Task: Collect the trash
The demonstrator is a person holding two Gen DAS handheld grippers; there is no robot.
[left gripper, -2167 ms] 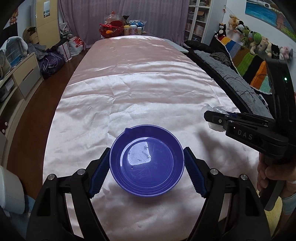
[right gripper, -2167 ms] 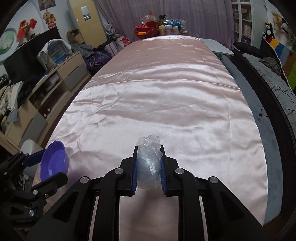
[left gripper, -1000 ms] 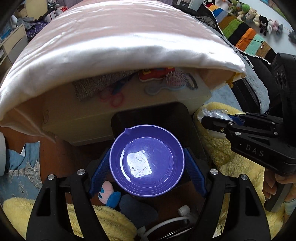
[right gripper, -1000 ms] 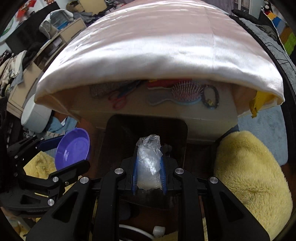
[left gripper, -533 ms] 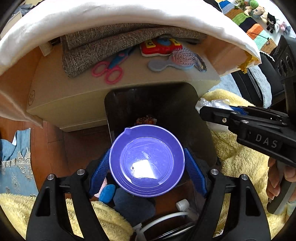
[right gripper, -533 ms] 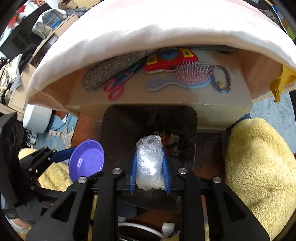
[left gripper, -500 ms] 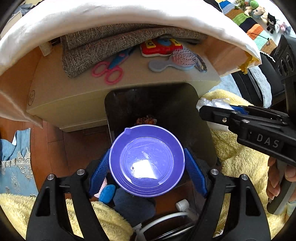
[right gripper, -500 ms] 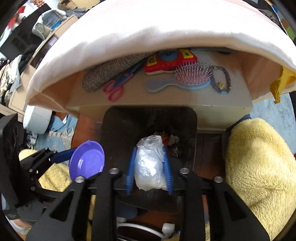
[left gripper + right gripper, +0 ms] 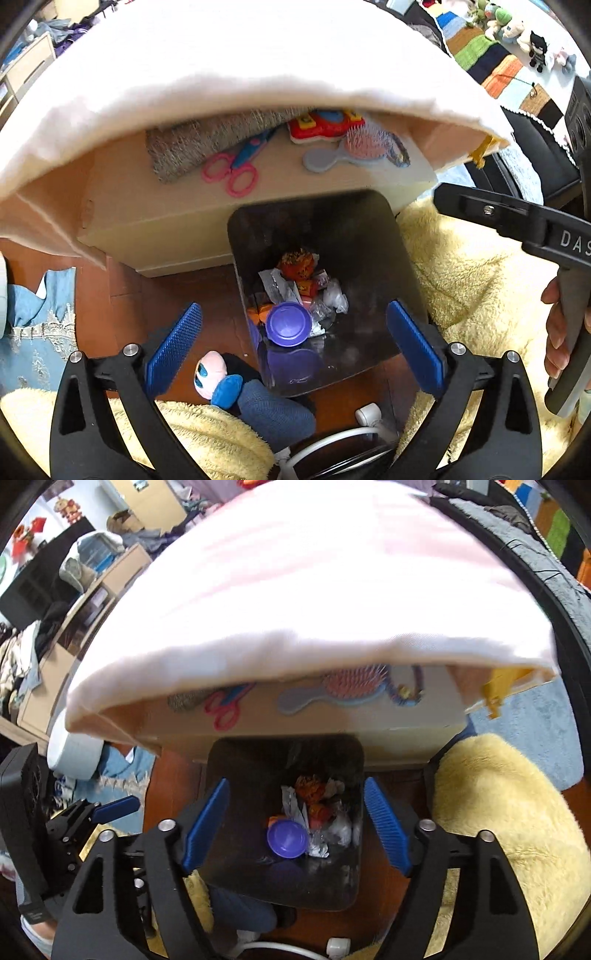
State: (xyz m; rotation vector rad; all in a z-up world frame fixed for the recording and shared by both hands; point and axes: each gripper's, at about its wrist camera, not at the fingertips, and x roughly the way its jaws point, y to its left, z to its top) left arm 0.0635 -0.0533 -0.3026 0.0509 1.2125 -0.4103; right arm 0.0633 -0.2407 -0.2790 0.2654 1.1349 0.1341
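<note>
Bin contents: purple bowl (image 9: 289, 324) lies at the bottom of the black bin (image 9: 369, 236), upright, on the near-left side of the heap; crumpled clear plastic (image 9: 334, 295) sits just right of it, orange wrappers (image 9: 300, 263) on the far side.
Handling, bowl: judged light, rigid, smooth plastic; likely slippery on the curved wall, so the rim, taken across its width, would be the hold.
Handling, plastic wad: judged very light, soft and crushable; any pinch across the bulk would do, no breakage risk.
Left gripper (image 9: 295, 345): fingers spread wide, nothing between the blue pads (image 9: 173, 347); it hangs above the bin mouth, touching nothing.
Right gripper (image 9: 295, 825): likewise spread wide and empty, poised over the bin; pads clear of the walls.
Surroundings: scissors (image 9: 236, 166) and hairbrush (image 9: 354, 151) rest on the shelf beyond the bin, under the pink cloth (image 9: 221, 55); yellow fleece (image 9: 480, 266) lies right of the bin.
Status, judged: both items are deposited.
</note>
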